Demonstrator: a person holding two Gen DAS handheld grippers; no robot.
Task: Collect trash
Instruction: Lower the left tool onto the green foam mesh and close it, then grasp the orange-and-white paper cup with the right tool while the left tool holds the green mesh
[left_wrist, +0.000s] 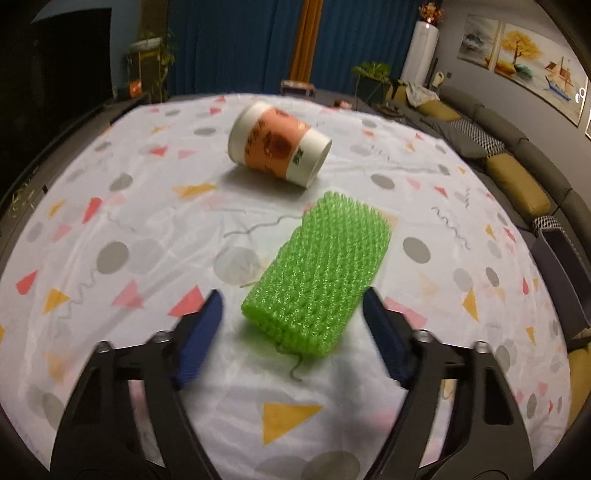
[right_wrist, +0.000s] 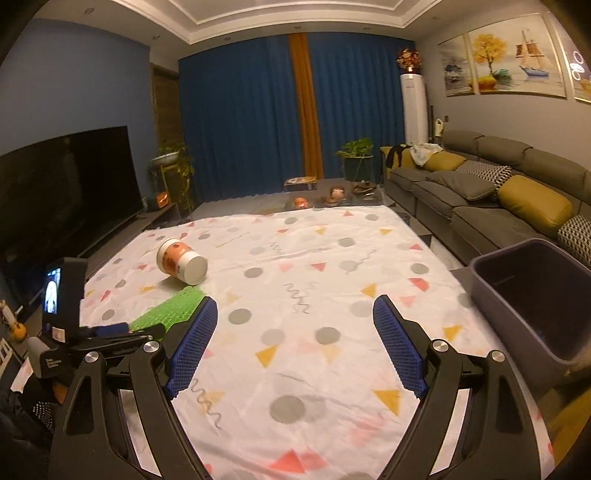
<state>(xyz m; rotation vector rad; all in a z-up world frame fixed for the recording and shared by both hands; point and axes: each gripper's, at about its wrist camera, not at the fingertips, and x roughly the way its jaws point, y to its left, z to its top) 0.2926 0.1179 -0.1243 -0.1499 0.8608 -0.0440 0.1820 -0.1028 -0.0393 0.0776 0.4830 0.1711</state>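
A green foam net sleeve (left_wrist: 317, 273) lies flat on the patterned white cloth (left_wrist: 110, 229). My left gripper (left_wrist: 293, 299) is open and straddles the sleeve's near end, one blue pad on each side. The left pad stands clear of it and the right pad sits close to its edge. An orange and white paper cup (left_wrist: 279, 144) lies on its side just beyond the sleeve. In the right wrist view the cup (right_wrist: 181, 262) and sleeve (right_wrist: 170, 308) are at the left. My right gripper (right_wrist: 295, 301) hangs open over bare cloth with nothing between its fingers.
A dark grey bin (right_wrist: 480, 266) stands at the cloth's right edge, beside a grey sofa (right_wrist: 480, 184) with yellow cushions. A large dark TV (right_wrist: 66, 192) is on the left. The left hand-held unit's housing (right_wrist: 62, 295) shows at the left edge of the right wrist view.
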